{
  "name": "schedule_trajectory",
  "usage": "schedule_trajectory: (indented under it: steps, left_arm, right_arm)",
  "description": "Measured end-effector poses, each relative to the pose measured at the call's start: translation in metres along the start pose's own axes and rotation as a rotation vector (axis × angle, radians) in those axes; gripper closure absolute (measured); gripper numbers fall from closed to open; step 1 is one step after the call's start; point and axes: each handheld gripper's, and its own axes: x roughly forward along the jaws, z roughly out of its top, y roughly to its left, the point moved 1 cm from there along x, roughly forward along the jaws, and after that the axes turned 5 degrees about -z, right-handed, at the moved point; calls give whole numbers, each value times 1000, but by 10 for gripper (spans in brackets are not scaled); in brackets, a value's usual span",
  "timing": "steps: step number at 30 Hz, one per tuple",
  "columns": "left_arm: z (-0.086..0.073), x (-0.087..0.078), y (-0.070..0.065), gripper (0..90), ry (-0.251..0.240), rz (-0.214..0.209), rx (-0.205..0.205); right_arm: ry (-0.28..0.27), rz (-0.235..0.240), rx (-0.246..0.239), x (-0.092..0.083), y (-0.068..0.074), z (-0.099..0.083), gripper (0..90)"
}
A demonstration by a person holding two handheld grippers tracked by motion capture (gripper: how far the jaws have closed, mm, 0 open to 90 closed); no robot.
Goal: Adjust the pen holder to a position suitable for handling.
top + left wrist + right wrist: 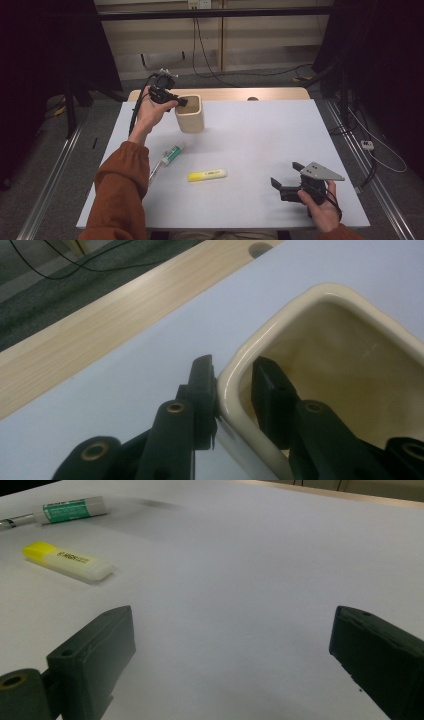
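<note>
Straddling the near corner of the cream cup's (280, 335) rim, the left gripper (232, 390) has one jaw outside the wall and one inside, closed down on it or very nearly so, with the cup standing upright toward the far left of the white table (260, 135). The right gripper (287, 181) rests low at the near right with its jaws spread wide and nothing between them. The yellow highlighter (206, 175) lies to its left, long axis roughly across the table, nearer that hand, and the green-labelled marker (172, 154) lies further left.
</note>
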Motion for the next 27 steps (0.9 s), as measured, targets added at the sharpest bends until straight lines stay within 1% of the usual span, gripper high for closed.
schedule_trajectory:
  steps: [2, 3, 4, 8, 9, 11, 12, 13, 14, 15, 16, 20, 21, 23, 24, 25, 26, 27]
  left_arm:
    - [-1, -3, -6, 719, 4, -10, 14]
    - [-1, -3, -6, 720, 4, -10, 14]
    - [-2, -6, -14, 719, 6, -7, 31]
    - [-4, -10, -28, 719, -2, -19, 27]
    - [-4, -10, -28, 719, -2, -19, 27]
    - [-3, -11, -35, 720, -1, -19, 35]
    - [-2, -11, -43, 720, -3, -14, 55]
    - [-1, -12, -46, 720, -1, -13, 56]
    - [-1, -12, -46, 720, -1, -13, 56]
    - [-1, -10, -51, 720, -6, -33, 58]
    - [-1, -10, -51, 720, -6, -33, 58]
    - [0, -5, -62, 720, -15, -41, 69]
    - [0, -5, -64, 720, -10, -45, 77]
    - [1, -1, -69, 720, -8, -55, 72]
    - [2, 3, -75, 720, -9, -63, 69]
    - [2, 3, -75, 720, -9, -63, 69]
    - [2, 7, -78, 720, 6, -66, 82]
    - [3, 9, -80, 720, 12, -65, 81]
  right_arm:
    - [3, -4, 4, 1, 0, 0, 44]
    - [3, -5, 1, 1, 0, 0, 44]
    - [2, -6, 0, 0, 0, 0, 44]
    - [2, -9, 0, 0, 0, 0, 44]
    - [2, -9, -1, 0, 0, 0, 44]
    - [0, -7, -4, 1, 0, 1, 44]
    - [0, -7, -4, 1, 1, 1, 44]
    - [1, -9, -4, 1, 1, 1, 44]
    - [1, -8, -4, 1, 1, 1, 44]
    - [1, -7, -5, 1, 1, 1, 44]
    - [2, -7, -5, 1, 1, 1, 44]
    - [1, -5, -4, 1, 1, 1, 44]
    - [1, -5, -4, 1, 1, 1, 44]
    - [0, -4, -5, 1, 1, 1, 44]
    - [1, -3, -5, 1, 1, 1, 44]
    - [0, -3, -7, 1, 1, 1, 44]
    - [0, -3, -8, 1, 1, 1, 44]
    - [0, -2, -7, 1, 1, 1, 44]
